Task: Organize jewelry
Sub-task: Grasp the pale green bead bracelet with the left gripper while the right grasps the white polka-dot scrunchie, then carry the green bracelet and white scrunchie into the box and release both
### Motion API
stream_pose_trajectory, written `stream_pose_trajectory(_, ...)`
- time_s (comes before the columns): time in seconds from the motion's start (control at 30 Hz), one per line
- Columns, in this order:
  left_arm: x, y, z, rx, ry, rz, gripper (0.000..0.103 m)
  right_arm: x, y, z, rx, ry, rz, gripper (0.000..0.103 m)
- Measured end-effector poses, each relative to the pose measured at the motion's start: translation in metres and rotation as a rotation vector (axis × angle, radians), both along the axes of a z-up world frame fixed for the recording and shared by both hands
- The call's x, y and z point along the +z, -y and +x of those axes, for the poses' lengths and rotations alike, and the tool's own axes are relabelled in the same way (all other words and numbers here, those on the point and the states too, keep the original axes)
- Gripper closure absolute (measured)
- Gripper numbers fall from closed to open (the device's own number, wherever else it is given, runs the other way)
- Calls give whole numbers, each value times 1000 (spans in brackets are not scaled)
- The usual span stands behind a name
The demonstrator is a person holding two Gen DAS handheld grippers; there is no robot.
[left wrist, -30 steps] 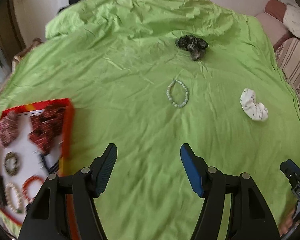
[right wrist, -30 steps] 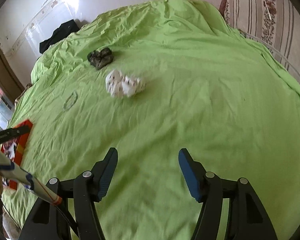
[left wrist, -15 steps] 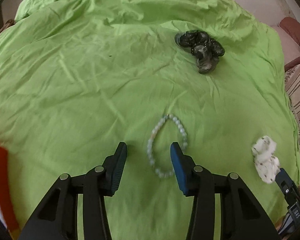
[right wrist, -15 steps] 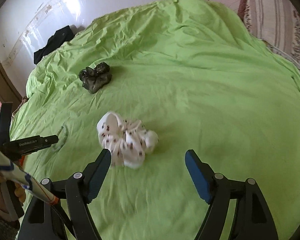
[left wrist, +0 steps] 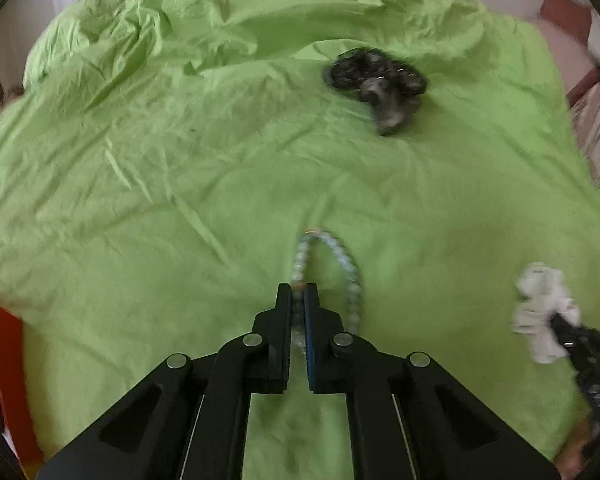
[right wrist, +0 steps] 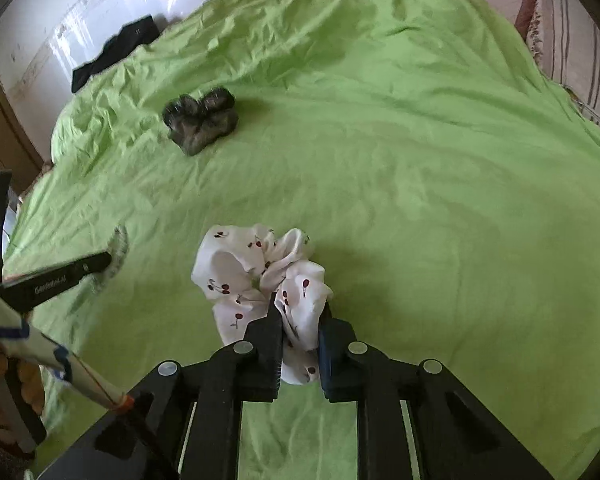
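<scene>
Both fingers (just closing) clamped: left gripper (left wrist: 298, 294) bead bracelet (left wrist: 342, 264), right gripper (right wrist: 300, 314) white scrunchie (right wrist: 260, 276).

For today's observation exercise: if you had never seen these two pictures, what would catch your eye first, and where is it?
The bright green bedsheet fills both views. In front, the left gripper is shut on a pale bead bracelet, and the right gripper pinches a white cherry-print scrunchie. A dark scrunchie lies alone farther back.

Lime-green sheet (right wrist: 420, 160); white cherry-print scrunchie (right wrist: 236, 276); dk grey scrunchie (right wrist: 200, 120); pale-bead bracelet (left wrist: 348, 268).
</scene>
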State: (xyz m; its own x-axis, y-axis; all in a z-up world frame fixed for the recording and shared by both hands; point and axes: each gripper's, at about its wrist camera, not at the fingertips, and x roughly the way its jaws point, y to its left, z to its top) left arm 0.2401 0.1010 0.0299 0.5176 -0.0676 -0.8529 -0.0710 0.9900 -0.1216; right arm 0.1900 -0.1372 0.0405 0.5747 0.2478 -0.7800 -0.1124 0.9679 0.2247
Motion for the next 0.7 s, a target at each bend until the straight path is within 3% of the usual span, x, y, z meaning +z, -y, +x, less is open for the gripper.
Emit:
stream_pose_trajectory(0.23,49,8,-52,-20,66,-102,98,42,0,-36,-3,76,29,90)
stream_pose_trajectory(0.47,108,8,-122,-66,137,-136,98,77,-6,-80,15,106,60,90)
stream_pose_trajectory(0.7,154,-34,-197,-68,194,-119,98,95,-36,-118,82,111,53,90)
